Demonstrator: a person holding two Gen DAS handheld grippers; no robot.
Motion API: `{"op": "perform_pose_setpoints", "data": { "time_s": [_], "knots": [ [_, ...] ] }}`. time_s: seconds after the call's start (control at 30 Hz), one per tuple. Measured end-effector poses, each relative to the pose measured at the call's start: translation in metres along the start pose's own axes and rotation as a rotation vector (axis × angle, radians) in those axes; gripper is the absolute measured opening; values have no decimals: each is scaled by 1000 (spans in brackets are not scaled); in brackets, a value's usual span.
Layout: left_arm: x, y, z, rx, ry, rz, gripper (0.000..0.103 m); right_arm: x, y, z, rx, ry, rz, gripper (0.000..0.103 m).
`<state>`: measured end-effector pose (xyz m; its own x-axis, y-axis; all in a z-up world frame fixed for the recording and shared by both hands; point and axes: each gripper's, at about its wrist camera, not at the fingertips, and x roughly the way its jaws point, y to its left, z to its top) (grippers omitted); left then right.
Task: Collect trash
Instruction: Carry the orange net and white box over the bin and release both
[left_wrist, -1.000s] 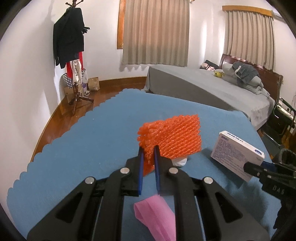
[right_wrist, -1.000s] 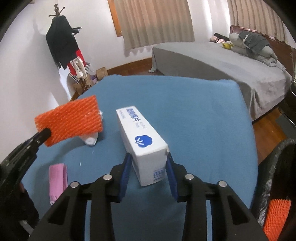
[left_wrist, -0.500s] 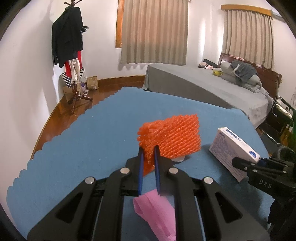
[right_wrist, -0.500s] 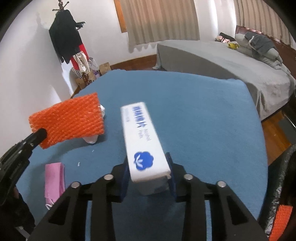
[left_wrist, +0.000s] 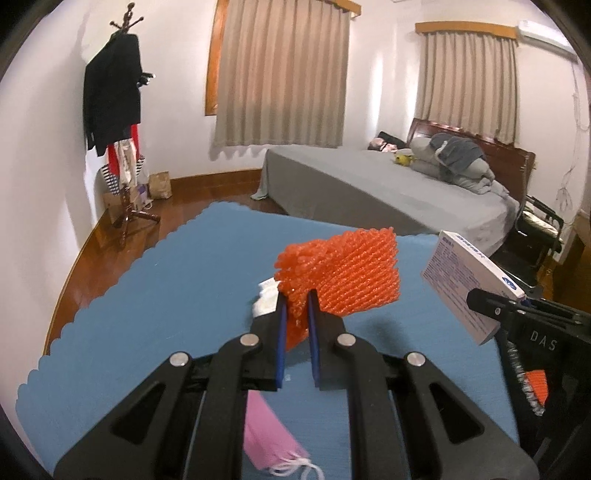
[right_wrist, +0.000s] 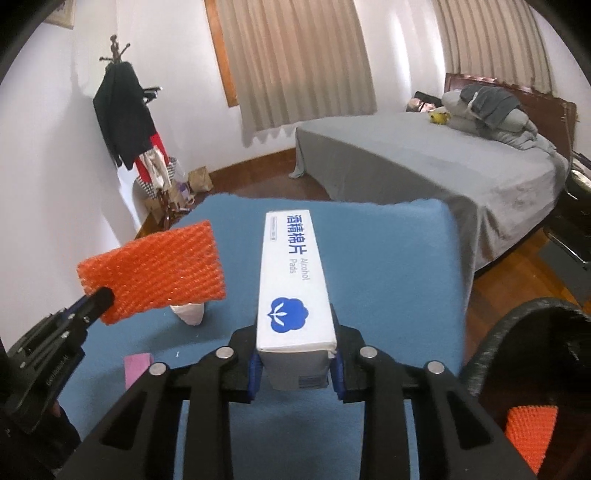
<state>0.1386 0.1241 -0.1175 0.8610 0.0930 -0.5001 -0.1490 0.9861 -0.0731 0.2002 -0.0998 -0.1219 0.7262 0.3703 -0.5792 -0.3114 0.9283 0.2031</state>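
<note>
Alcohol-pad box (right_wrist: 293, 295), pinched by the right gripper (right_wrist: 295, 369), points lengthwise away; left gripper (left_wrist: 294, 325) pinches orange foam net (left_wrist: 345, 273); only the left view shows the mask (left_wrist: 271, 443) whole.

An orange foam net sleeve (left_wrist: 343, 269), flattened and ribbed, hangs lifted above the blue surface (left_wrist: 155, 306), pinched at one lower corner. A long white box of alcohol pads (right_wrist: 293, 280) with blue lettering and a blue flower logo is held up level over the same surface, to the sleeve's right. On the surface below the sleeve lies a crumpled white tissue (right_wrist: 190, 314); nearer lies a pink face mask (left_wrist: 271, 439) with white ear loops.
</note>
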Motion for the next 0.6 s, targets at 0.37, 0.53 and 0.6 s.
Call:
{"op": "perform_pose_setpoints", "data": {
  "time_s": [0.37,0.53,0.6],
  "knots": [
    [-32,-49,9,39,-26,-88,10,-61,-32,-1,40,-59,-62,29],
    [-48,-76,6,66,-33,-136,10,-87,-48,-4,60,-86,-95,29],
    [-54,-87,4,78,-35,-153,10,-98,-56,-5,65,-95,-111,29]
  ]
}}
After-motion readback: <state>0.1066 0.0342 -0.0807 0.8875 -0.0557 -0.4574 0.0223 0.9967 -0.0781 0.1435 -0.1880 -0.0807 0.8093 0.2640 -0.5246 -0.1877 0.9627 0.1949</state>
